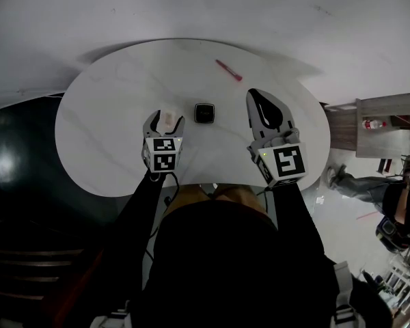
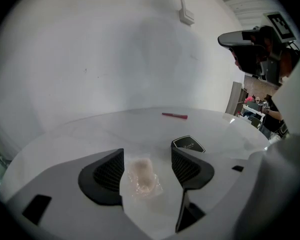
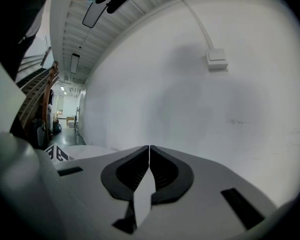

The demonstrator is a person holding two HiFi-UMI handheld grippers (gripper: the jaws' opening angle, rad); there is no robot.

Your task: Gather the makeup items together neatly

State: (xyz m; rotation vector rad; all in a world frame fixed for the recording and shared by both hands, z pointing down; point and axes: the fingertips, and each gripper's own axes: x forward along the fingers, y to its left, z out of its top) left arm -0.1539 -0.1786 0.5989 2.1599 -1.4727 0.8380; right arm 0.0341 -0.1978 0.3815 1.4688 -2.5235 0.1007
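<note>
— Picking up the first item is the step we'd say we're in. Our left gripper [image 1: 165, 118] sits left of centre in the head view. Its jaws are spread wide, with a small pale item in clear wrap [image 1: 168, 119] between them on the white table [image 1: 102, 142].

— Are our pads on it?

— No. The left gripper view shows bare table on either side of it, so nothing is gripped. What the item is, we can't tell.

— And the other things?

— The black square compact [image 1: 204, 113] lies just right of the pale item, near the centre of the frame. The red pencil [image 1: 228, 70] lies well apart, in the upper middle by the table's far edge. We'd judge nothing is gathered yet.

— Our right gripper?

— The right gripper [image 1: 256, 96] is right of centre, jaws pressed together with nothing between them. Its own view shows only wall past the tips, so we reckon it's idle above the table.

— What does the next move call for?

— Closing squarely on the pale item, and gently, since the wrap looks soft and might slip. The compact lies close to one jaw's tip, so we'd mind not to nudge it. The compact looks like the natural gathering spot, with the pencil fetched afterwards.
</note>
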